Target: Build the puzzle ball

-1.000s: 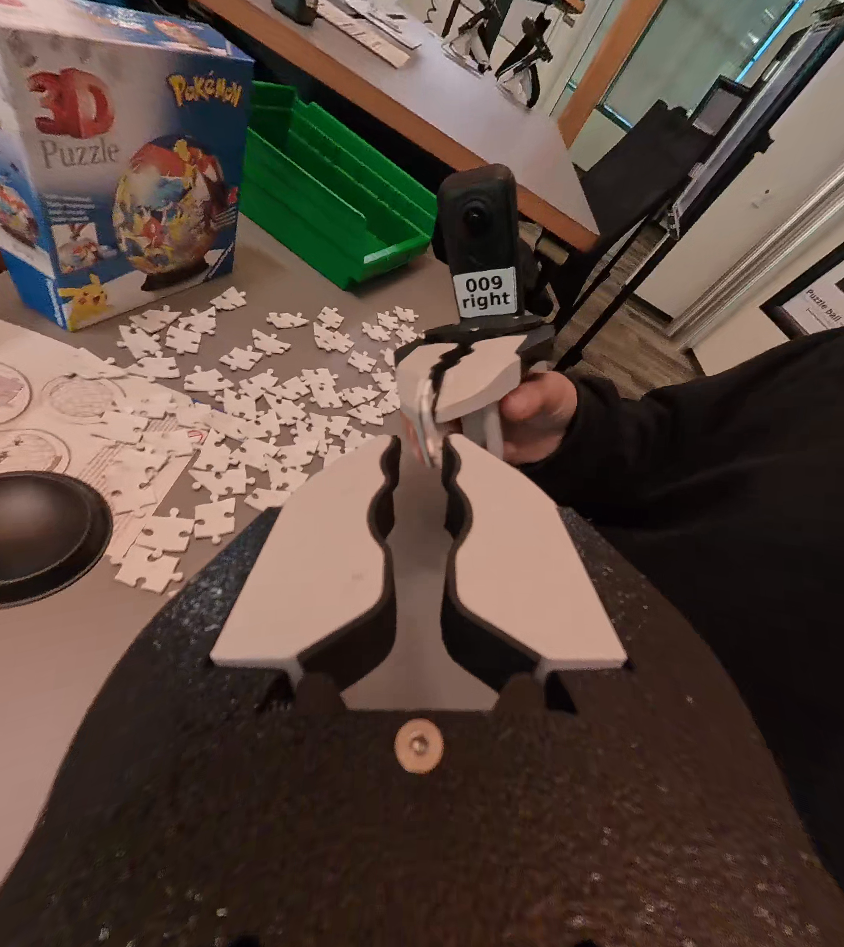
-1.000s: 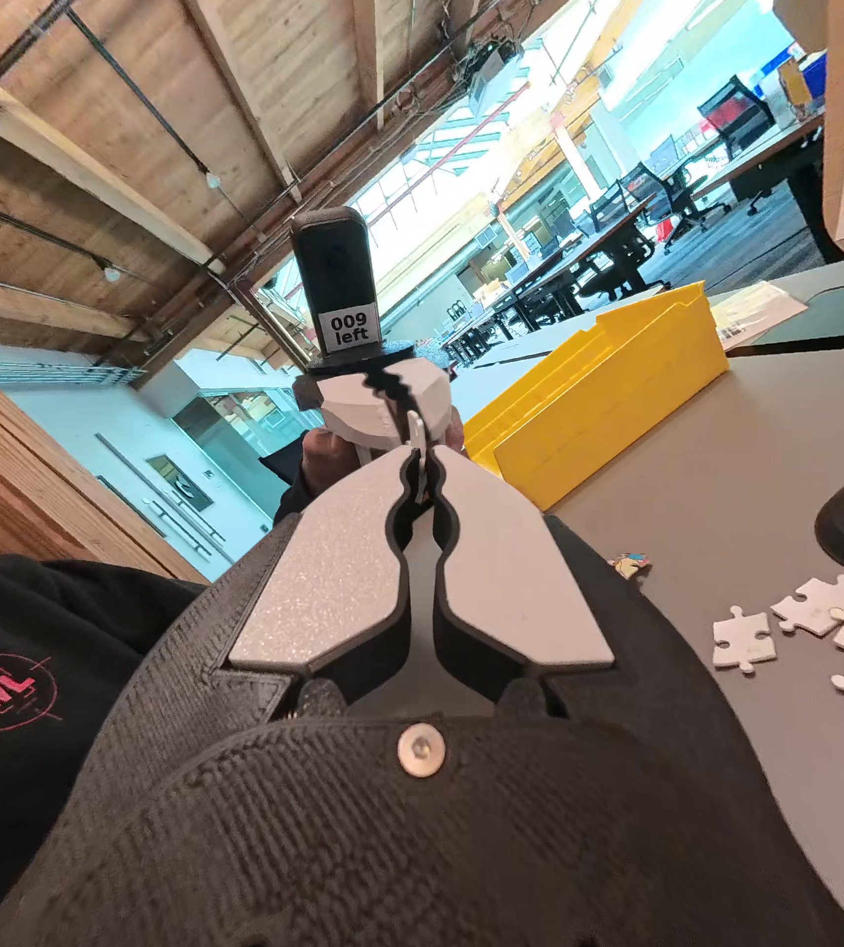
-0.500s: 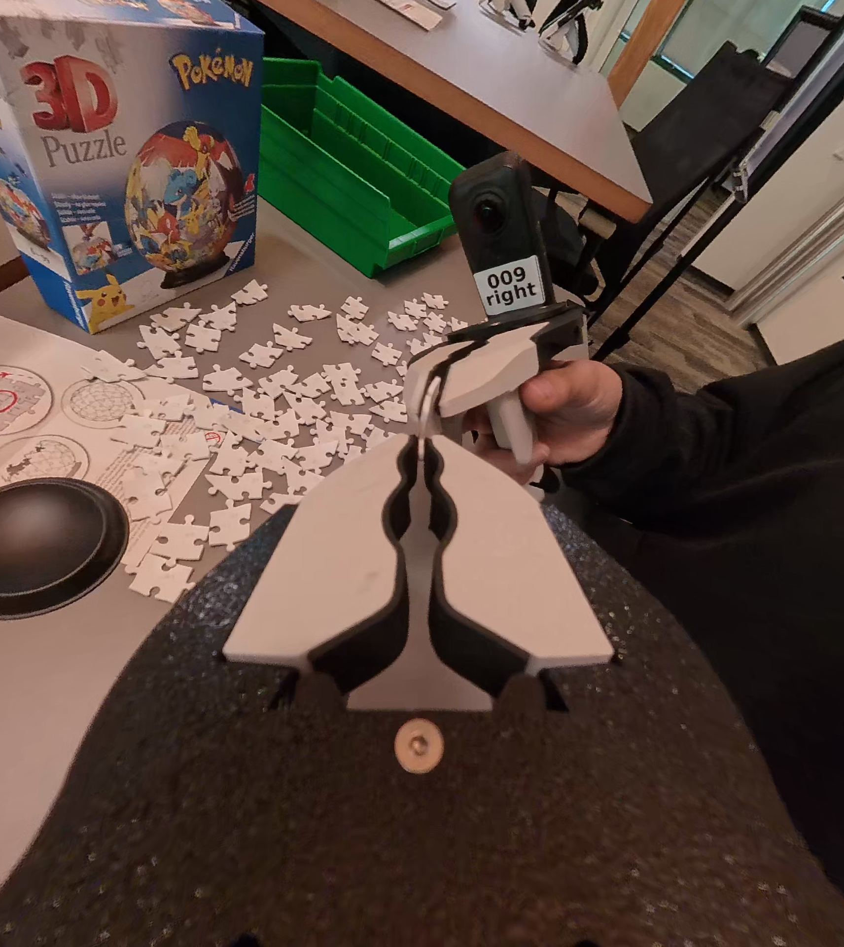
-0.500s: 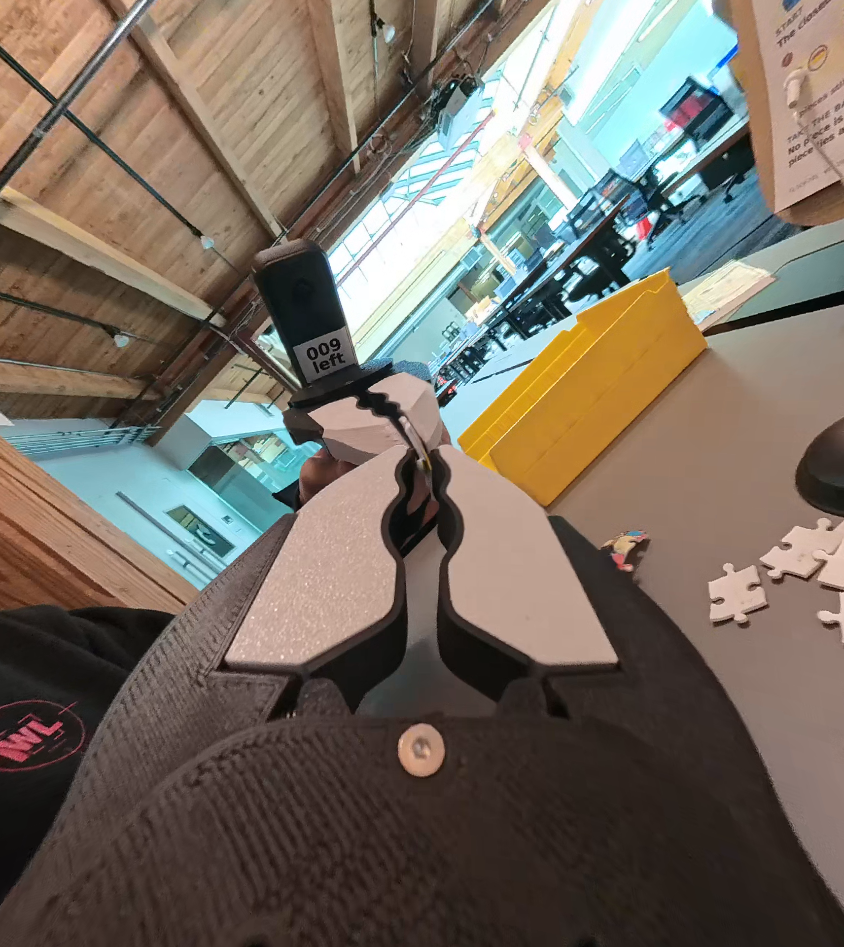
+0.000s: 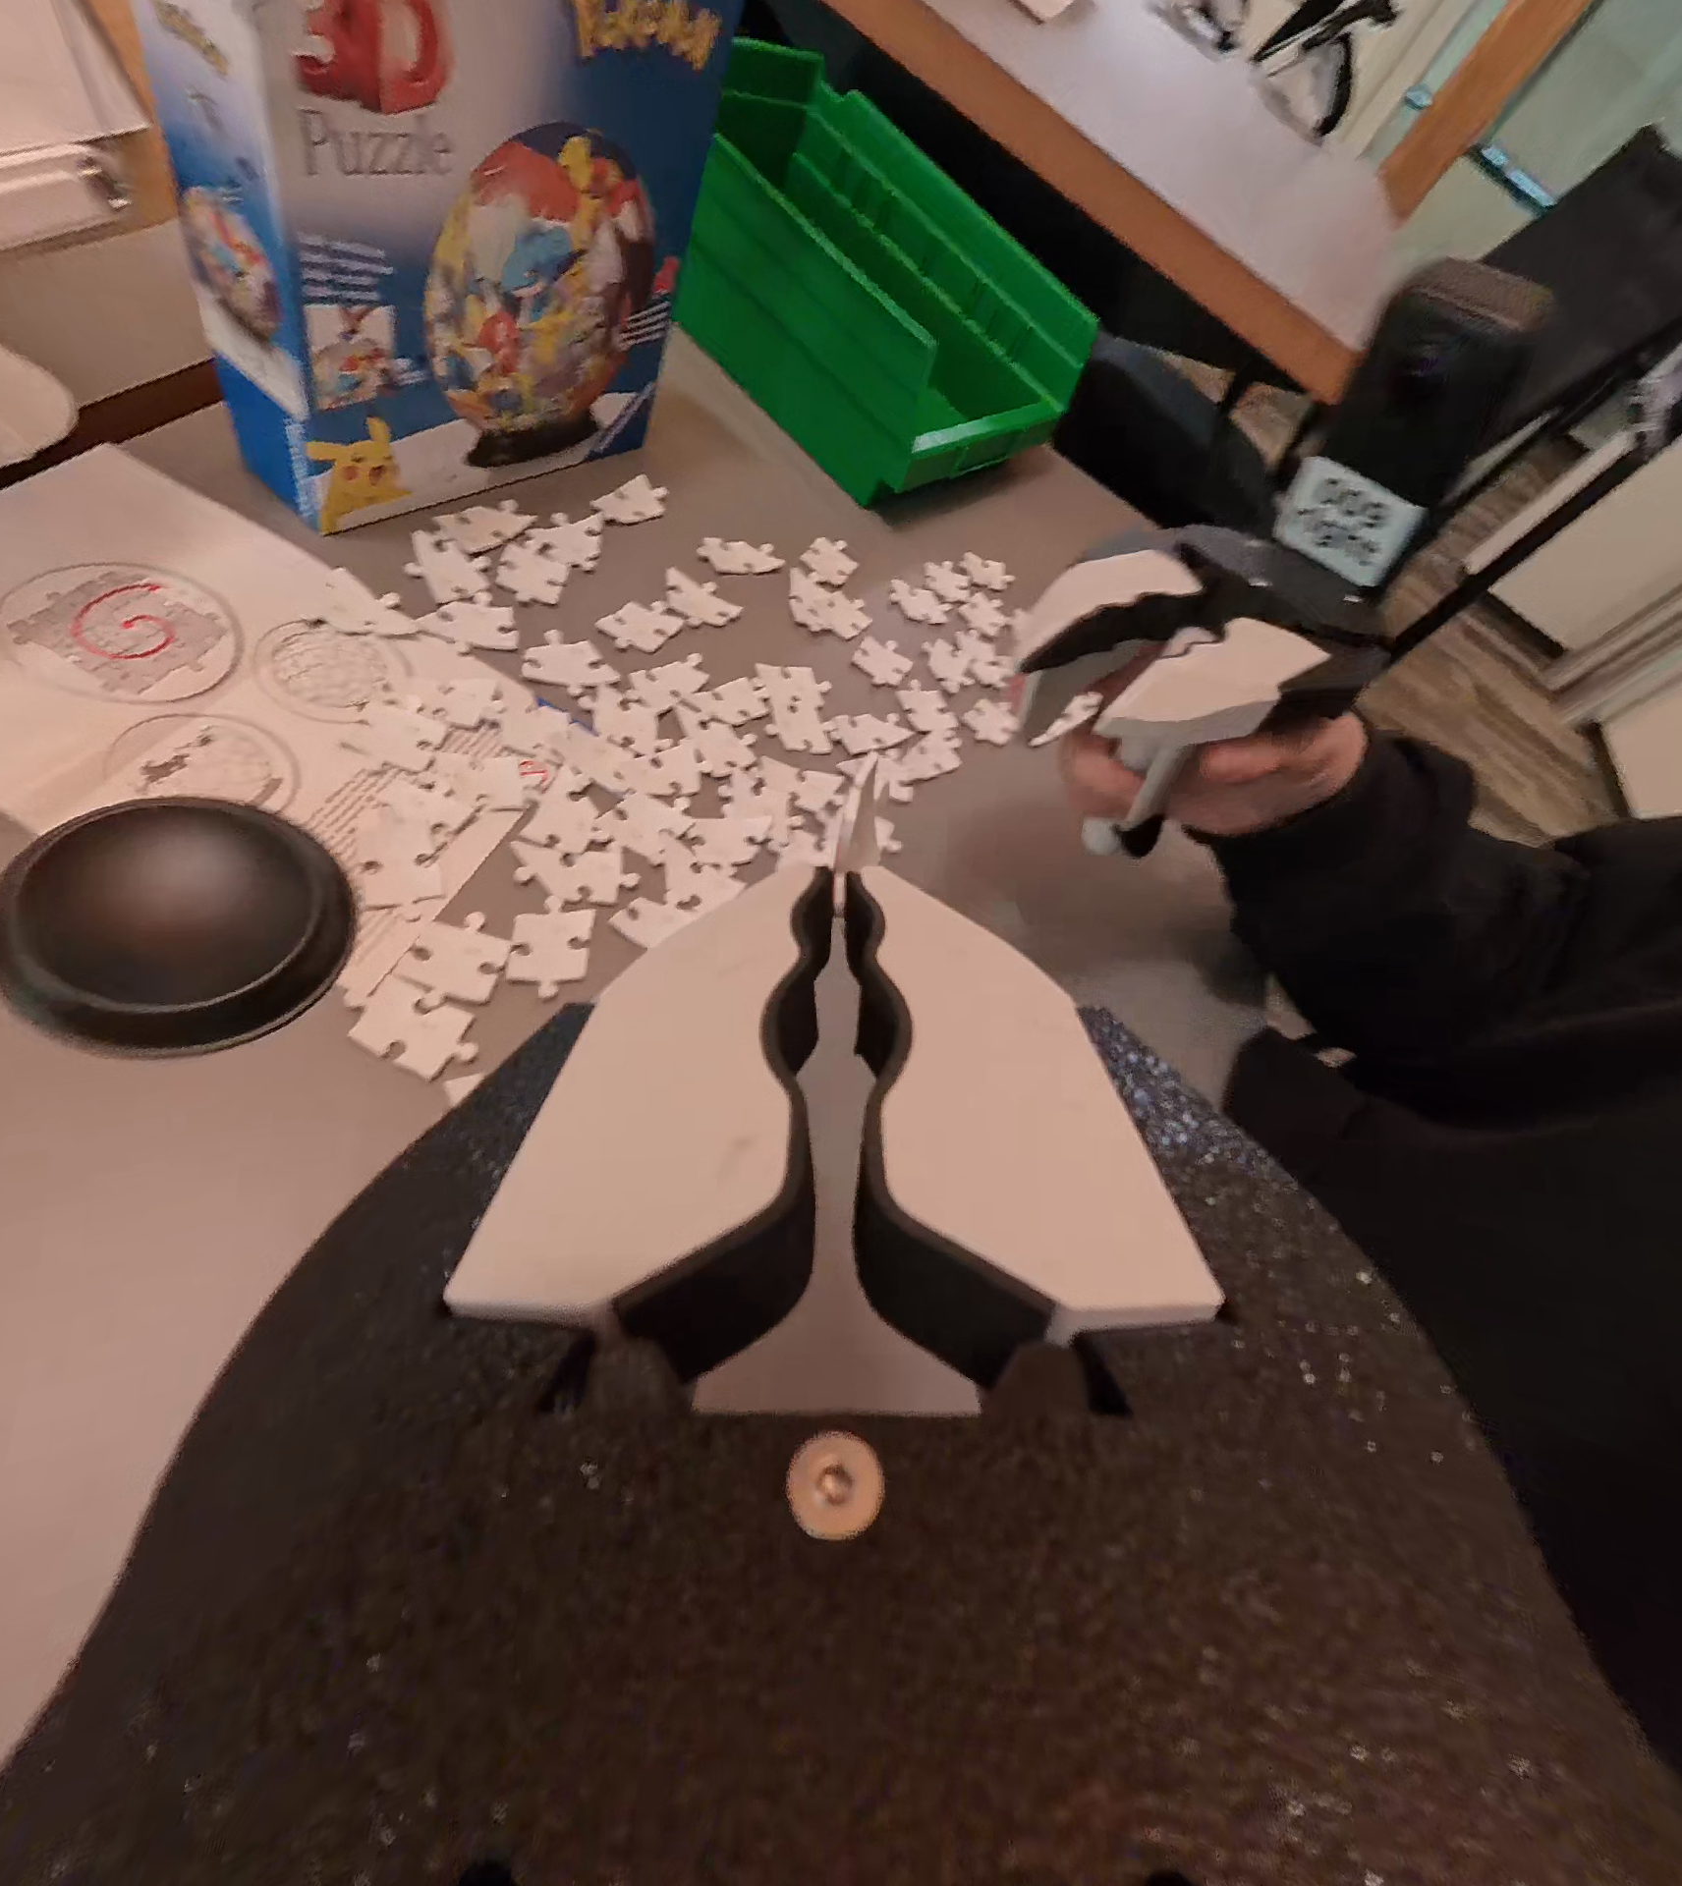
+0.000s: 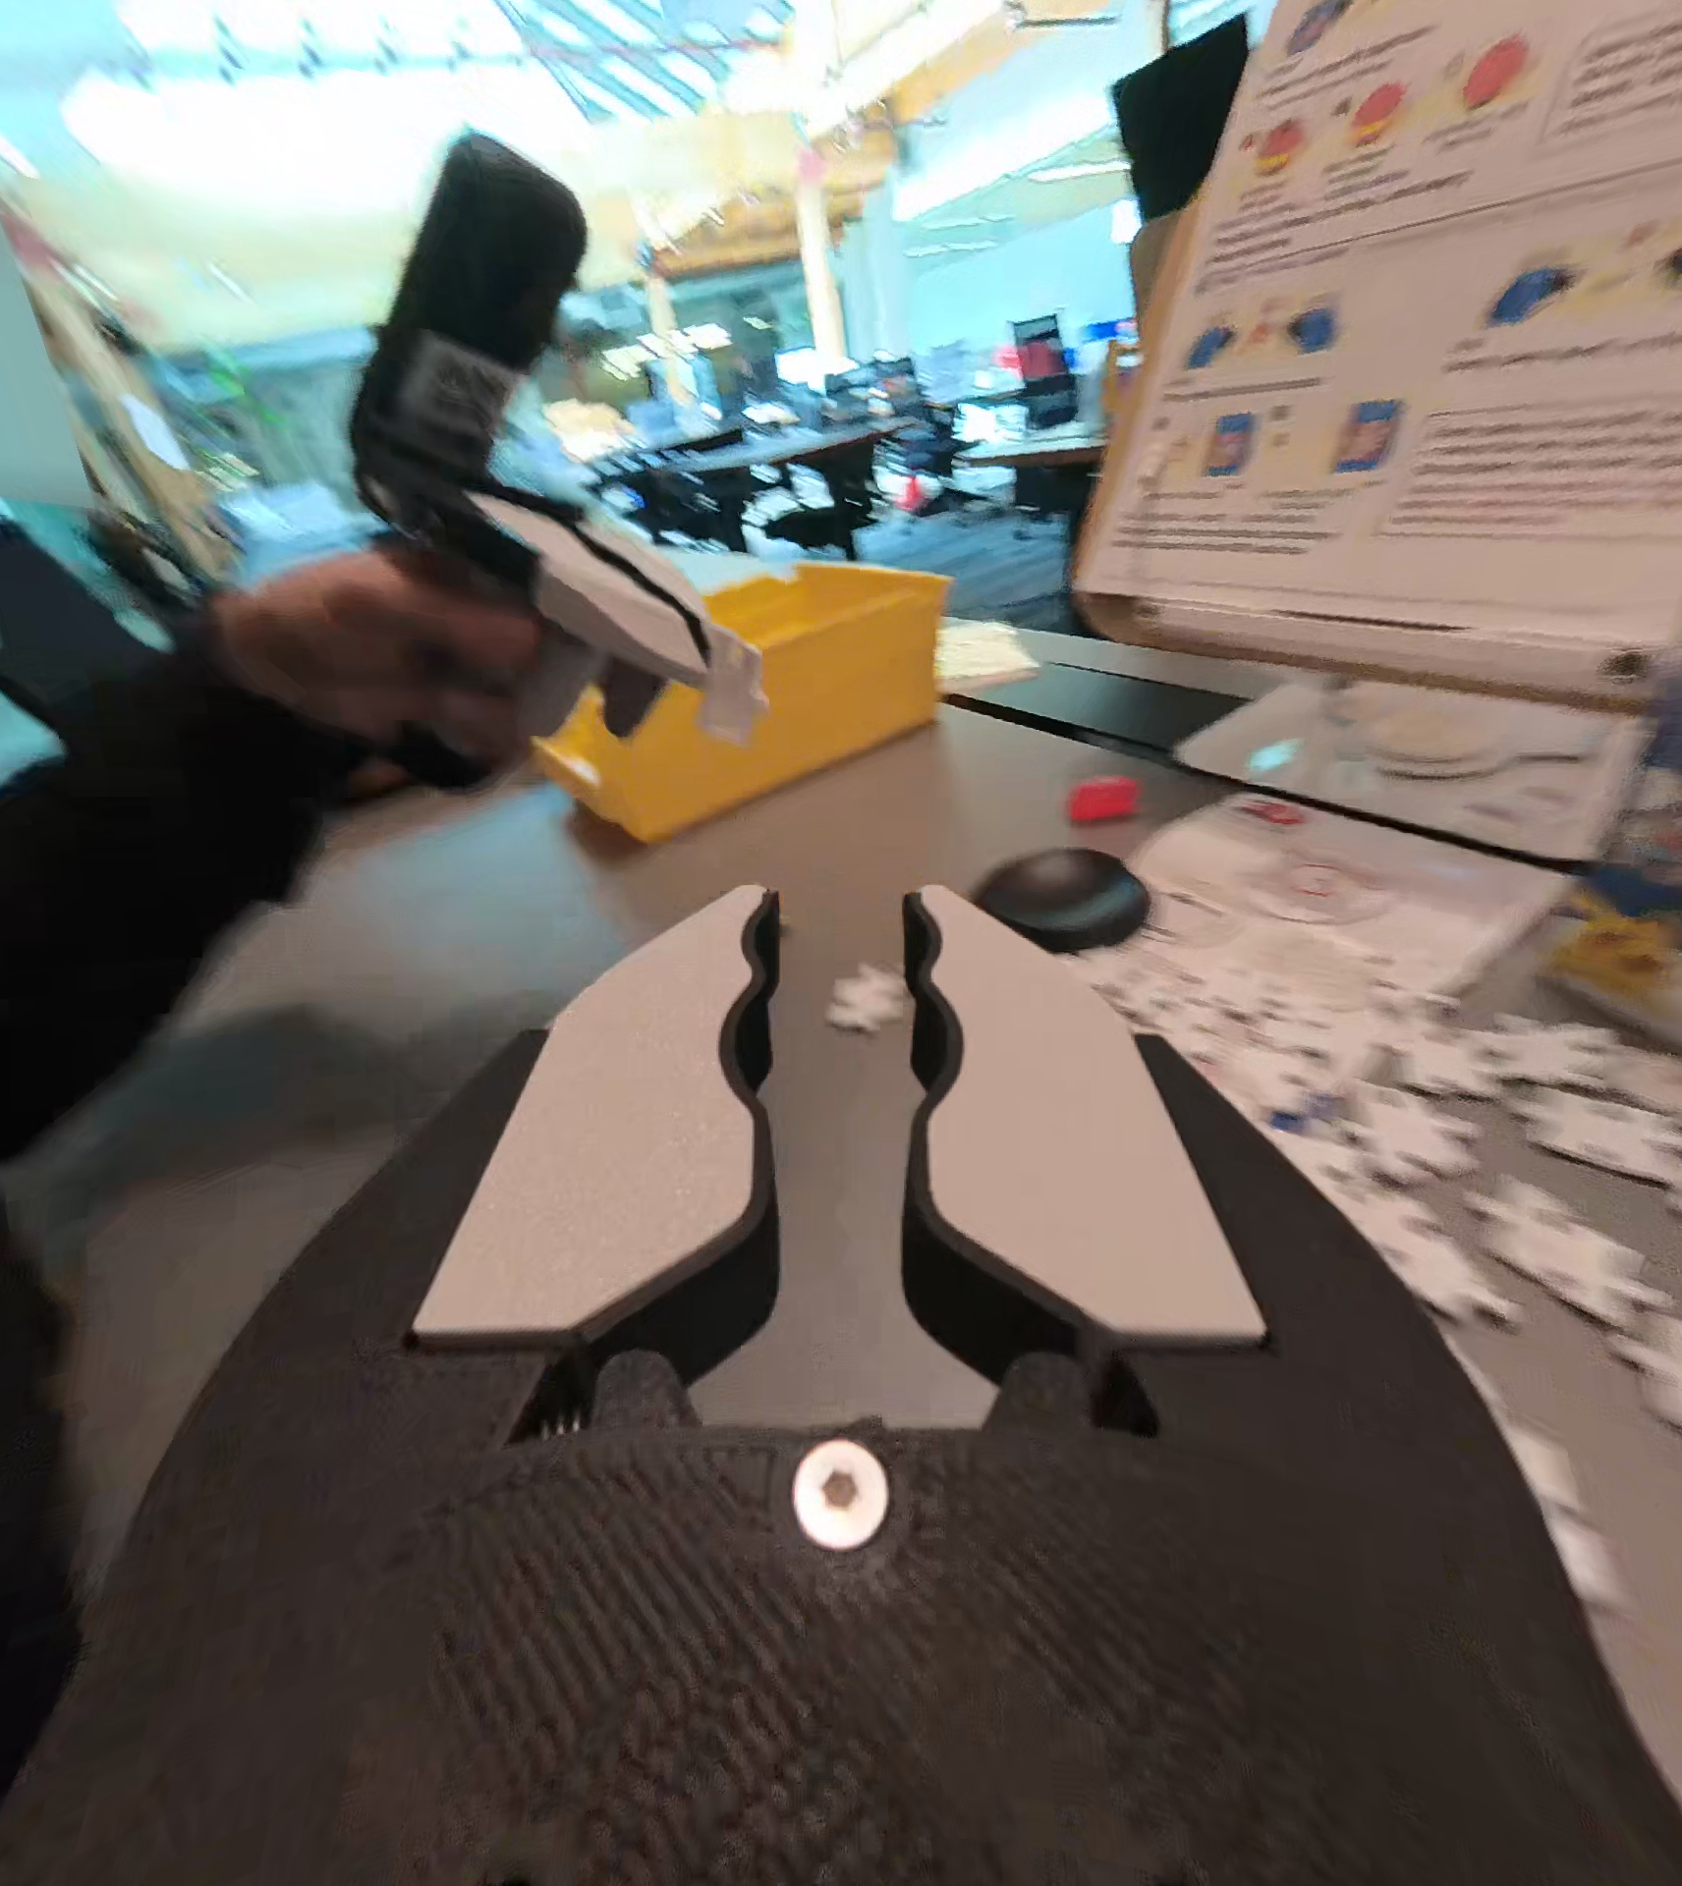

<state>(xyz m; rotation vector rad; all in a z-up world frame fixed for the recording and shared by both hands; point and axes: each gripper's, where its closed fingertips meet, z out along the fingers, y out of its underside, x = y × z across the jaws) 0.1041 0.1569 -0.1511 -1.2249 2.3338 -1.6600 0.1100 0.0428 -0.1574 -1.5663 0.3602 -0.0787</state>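
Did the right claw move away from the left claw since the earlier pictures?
Yes. In the left wrist view, the right claw now sits right of the left claw, clear of the held puzzle piece, and it is open.

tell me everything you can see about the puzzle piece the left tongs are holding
The small white jigsaw piece is thin and flat, probably card, seen edge-on in the left wrist view. It is pinched at its lower end between the tips of the left tongs, which are shut on it, and stands up beyond them above the grey table. In the right wrist view it shows side-on, blurred, with knobbed edges, hanging past the tong tips. Nothing else touches it. Its printed side is not visible.
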